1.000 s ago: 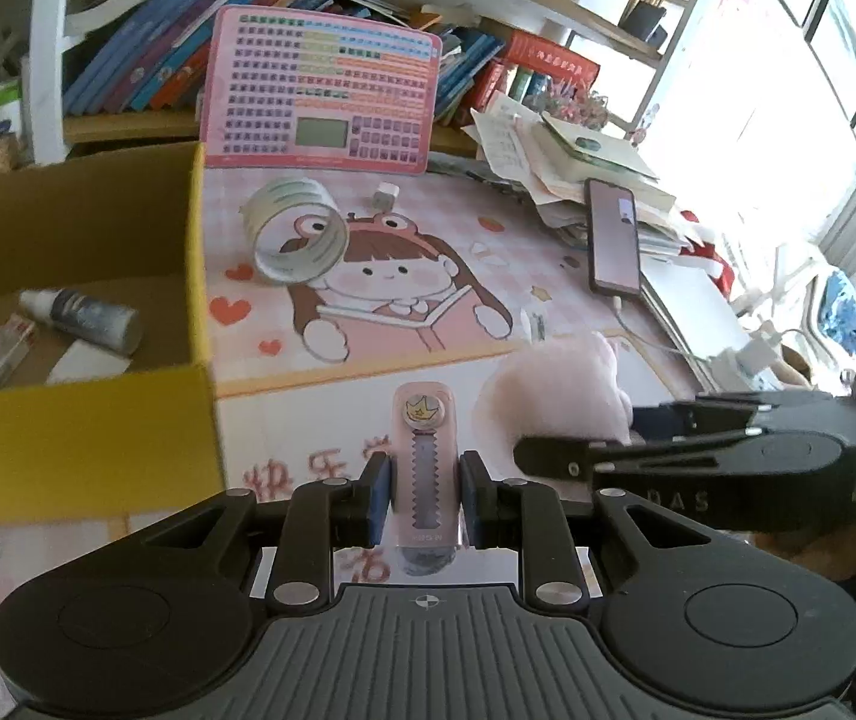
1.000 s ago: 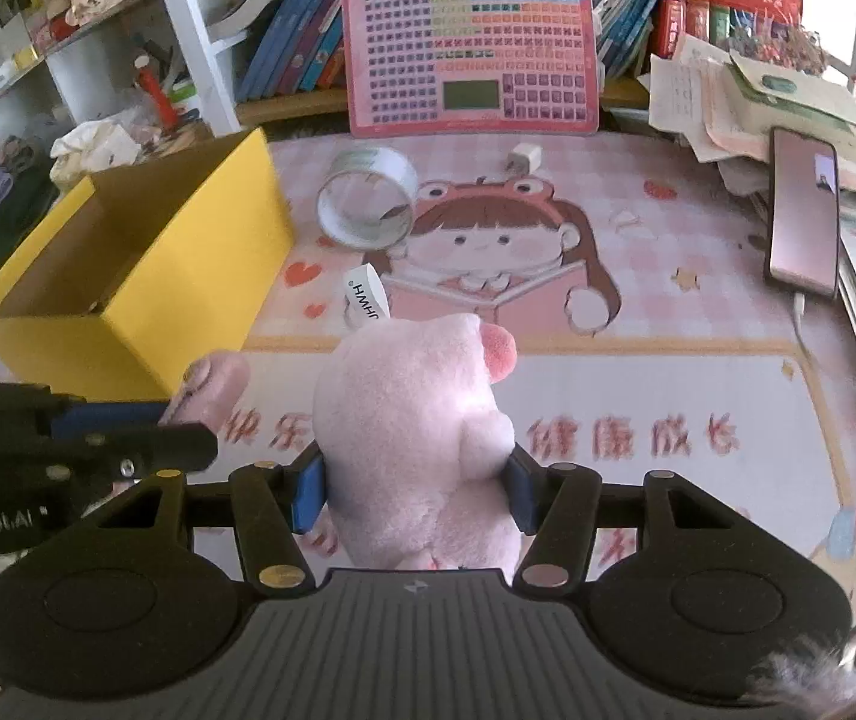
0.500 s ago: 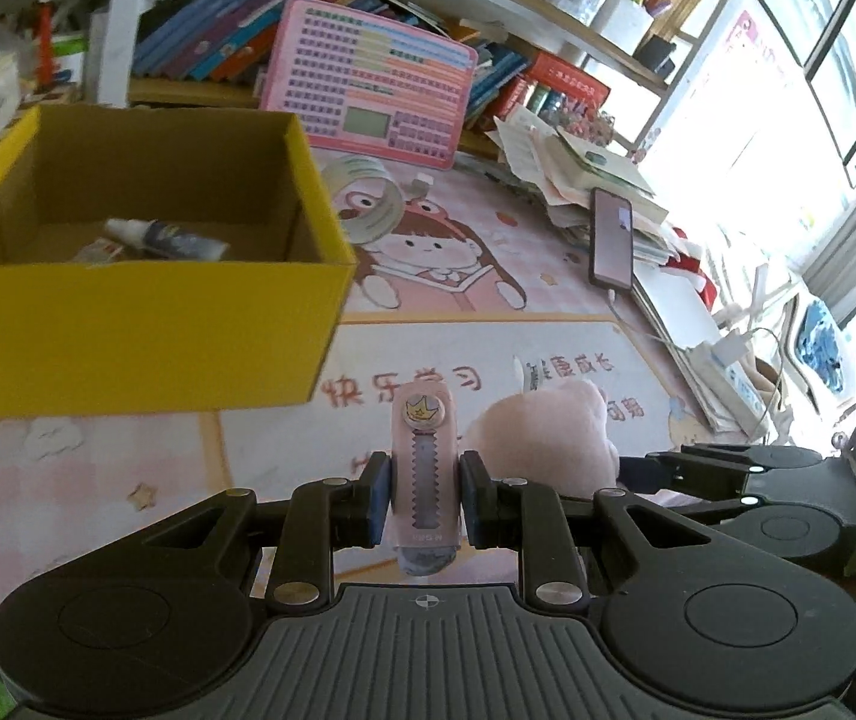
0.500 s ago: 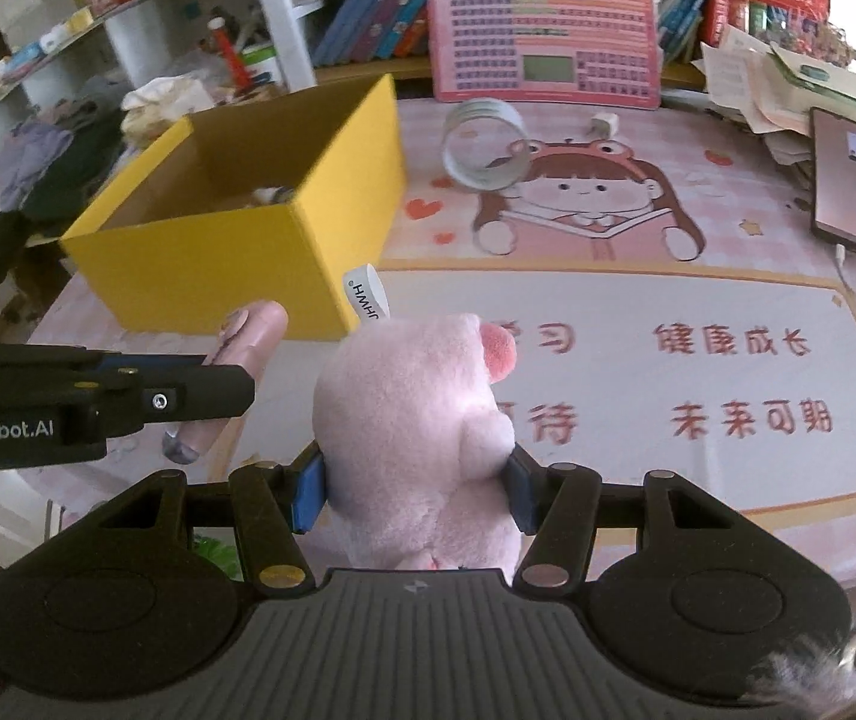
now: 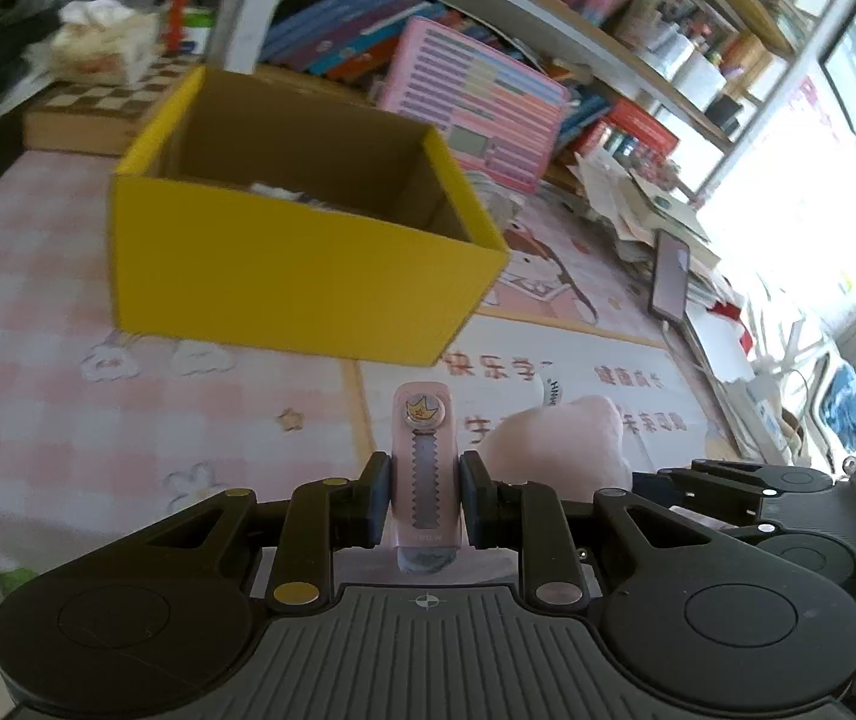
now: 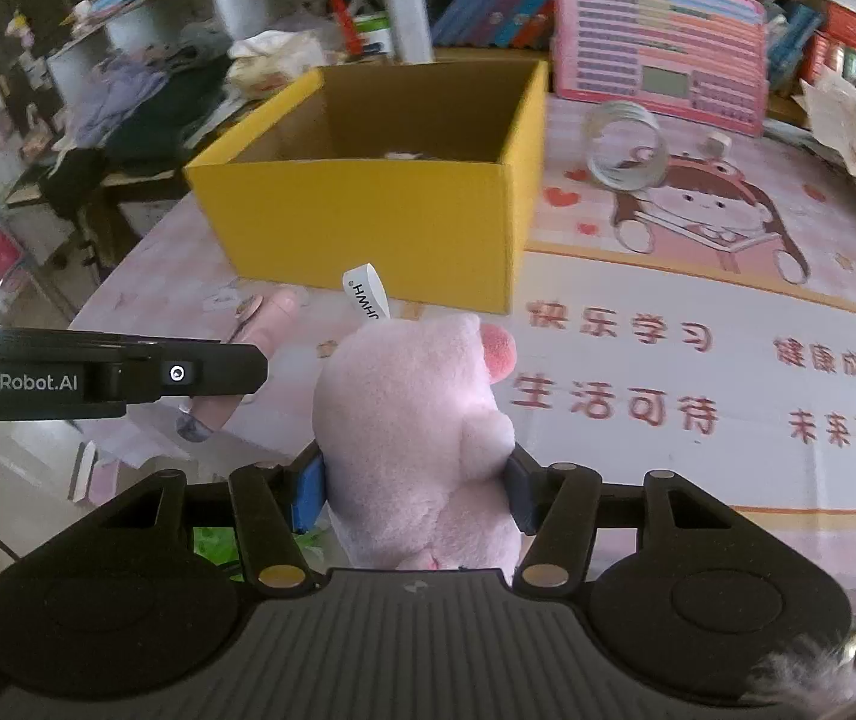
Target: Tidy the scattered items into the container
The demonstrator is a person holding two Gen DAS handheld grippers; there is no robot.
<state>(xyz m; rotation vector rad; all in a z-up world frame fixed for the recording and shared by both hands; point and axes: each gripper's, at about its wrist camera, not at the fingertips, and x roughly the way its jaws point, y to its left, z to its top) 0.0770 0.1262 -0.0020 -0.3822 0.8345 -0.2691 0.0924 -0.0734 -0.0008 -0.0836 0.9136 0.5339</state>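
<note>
Two grippers, both loaded. Left gripper [image 5: 425, 501] fingers clamp a slim, hard pink utility knife [image 5: 425, 474] with a serrated slider, held upright. Right gripper [image 6: 416, 489] fingers press into a fuzzy pink plush pig [image 6: 416, 420]. Both are held above the tabletop [image 5: 128, 420], near the yellow cardboard box [image 6: 380, 222], open-topped, rectangular.

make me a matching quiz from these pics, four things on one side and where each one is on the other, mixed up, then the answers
Things:
1. pink plush pig
2. pink utility knife
3. clear tape roll
4. yellow box

Places:
A. lying on the mat, right of the box, in front of the pink keyboard toy
B. clamped in the left hand-held gripper
C. standing open on the mat, ahead of both grippers
D. clamped in the right hand-held gripper

Pairs: 1-D, 2-B, 3-A, 4-C
</note>
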